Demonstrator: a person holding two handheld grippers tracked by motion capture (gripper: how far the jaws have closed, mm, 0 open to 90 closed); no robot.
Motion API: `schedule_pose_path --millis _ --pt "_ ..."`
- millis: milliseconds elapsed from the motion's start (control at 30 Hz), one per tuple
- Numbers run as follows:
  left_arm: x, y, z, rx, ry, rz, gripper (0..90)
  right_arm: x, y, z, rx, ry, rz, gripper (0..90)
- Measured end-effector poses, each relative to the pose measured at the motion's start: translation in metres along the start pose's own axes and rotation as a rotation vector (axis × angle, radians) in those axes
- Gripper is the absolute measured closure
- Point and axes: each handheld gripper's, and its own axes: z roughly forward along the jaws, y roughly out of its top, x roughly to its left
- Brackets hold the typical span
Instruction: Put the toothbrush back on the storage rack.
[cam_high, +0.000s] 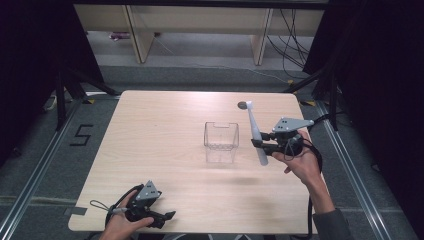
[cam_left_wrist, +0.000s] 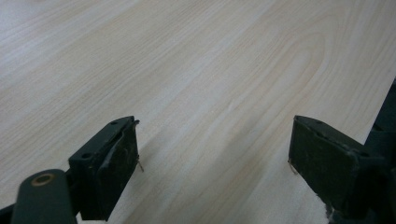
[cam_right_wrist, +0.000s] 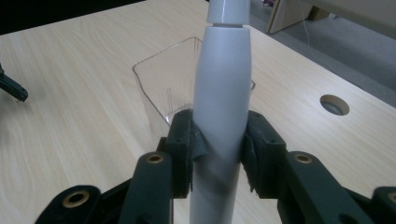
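Table was lit evenly from overhead; surroundings fell off to near black at both sides of the high view. Shadows were soft and faint. Left gripper view was soft, near jaws blurred. Right gripper view sharper, white handle slightly glared, low part smeared.

The table has a pale wood-grain top, smooth and nearly matt, with a faint sheen in the left gripper view. The container near its middle is clear, glossy plastic with thin walls. The white handle looks like smooth, satin plastic with soft highlights. The right gripper and the left gripper have matt black plastic jaws with brass-coloured rivets; their pads look dull, rubbery and scuffed. The floor around the table looks like grey, rough carpet.
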Motion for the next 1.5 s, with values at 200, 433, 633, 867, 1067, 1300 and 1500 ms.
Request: schedule_pose_path --millis 200,433,633,867,1067,1300,1500 --pt "0.0 0.0 0.0 0.0 0.001 0.0 15.1 -0.001 0.009 0.002 -0.038 0.001 0.001 66.2" --pt "0.001 0.0 0.0 0.012 0.007 0.011 15.2 -0.002 0.021 0.003 -0.076 0.005 0.003 66.2" --pt "0.001 0.0 0.0 0.013 0.007 0.011 15.2 -0.003 0.03 0.004 -0.103 -0.003 -0.002 66.2" --pt "0.001 0.0 0.0 0.013 0.005 0.011 15.1 -0.005 0.039 0.008 -0.12 -0.014 -0.011 66.2" --pt "0.001 0.0 0.0 0.014 0.006 0.01 15.2 -0.005 0.046 0.012 -0.125 0.0 -0.01 66.2" --pt "0.001 0.0 0.0 0.014 0.006 0.009 15.2 -0.001 0.056 0.017 -0.132 0.006 0.002 66.2" --pt "0.001 0.0 0.0 0.013 0.005 0.009 15.2 0.001 0.064 0.025 -0.149 0.007 -0.002 66.2"
